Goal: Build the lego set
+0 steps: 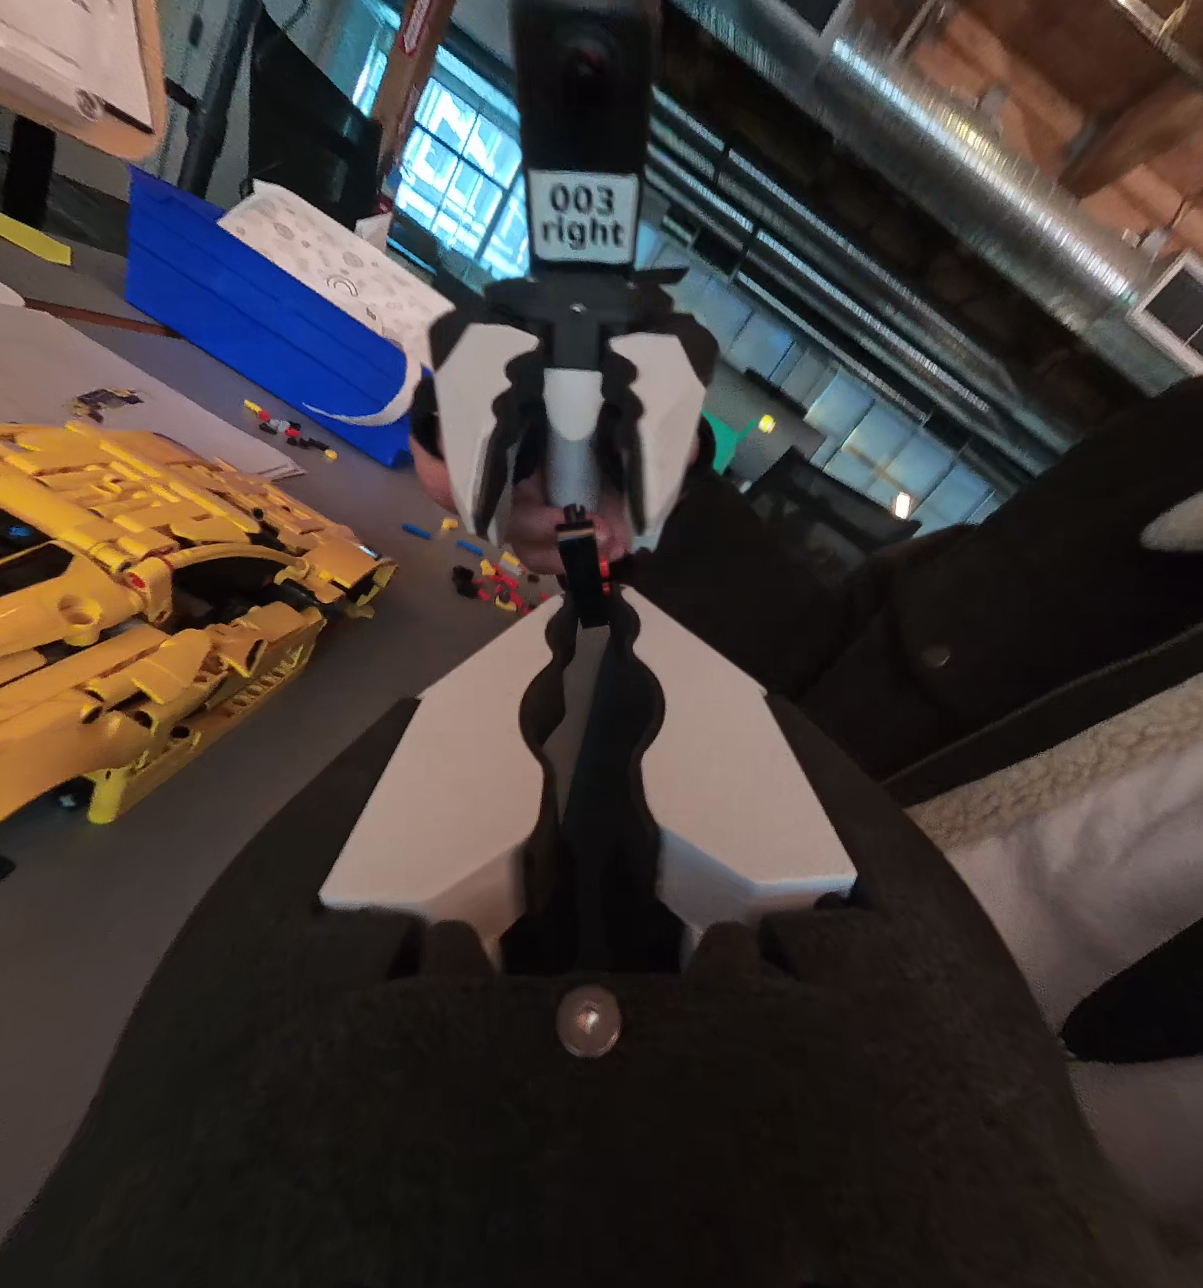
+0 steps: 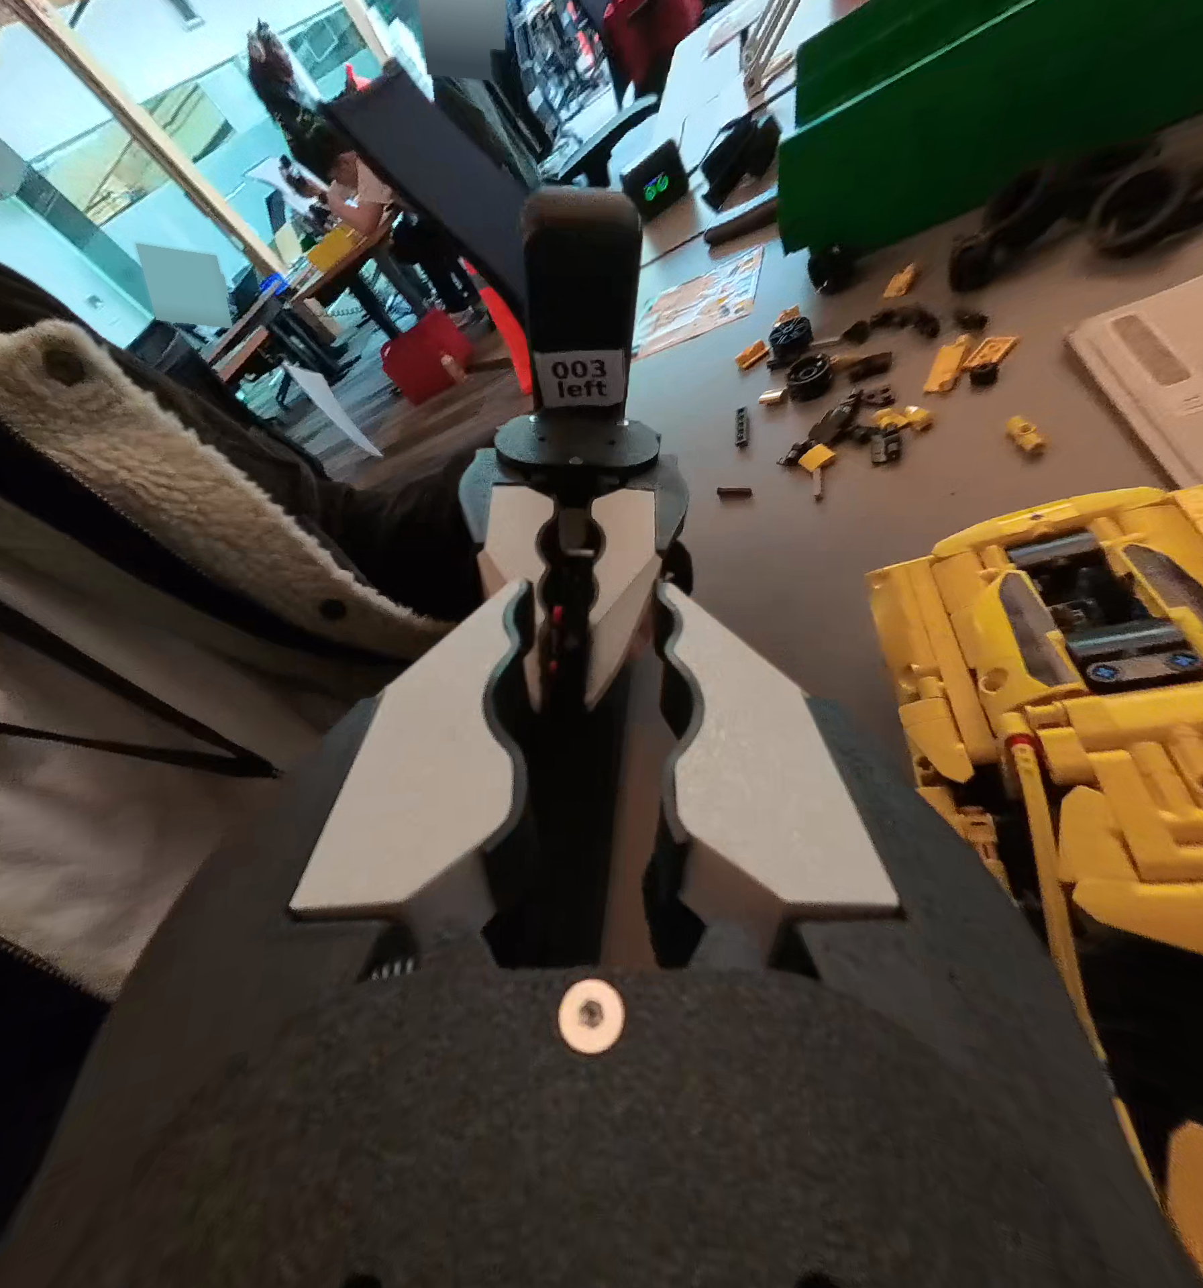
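My left gripper (image 1: 591,606) is shut on a slim black lego piece (image 1: 588,592) with small red and tan parts at its far end. It holds the piece in the air, pointing at my right gripper (image 1: 570,537), which faces it tip to tip. In the right wrist view my right gripper (image 2: 591,592) is open, and the left gripper's (image 2: 567,690) fingertips with the black piece (image 2: 560,641) reach in between its fingers. The large yellow lego car (image 1: 131,592) lies on the grey table, also seen in the right wrist view (image 2: 1072,732).
Loose small pieces (image 1: 494,578) lie beside the car, with more yellow and black parts (image 2: 849,390) and tyres (image 2: 1142,202) farther off. A blue bin (image 1: 257,307), a green bin (image 2: 968,104) and a white booklet (image 2: 1156,376) stand around. A person's jacket (image 2: 131,488) is close. The grippers are tip to tip, or close to it.
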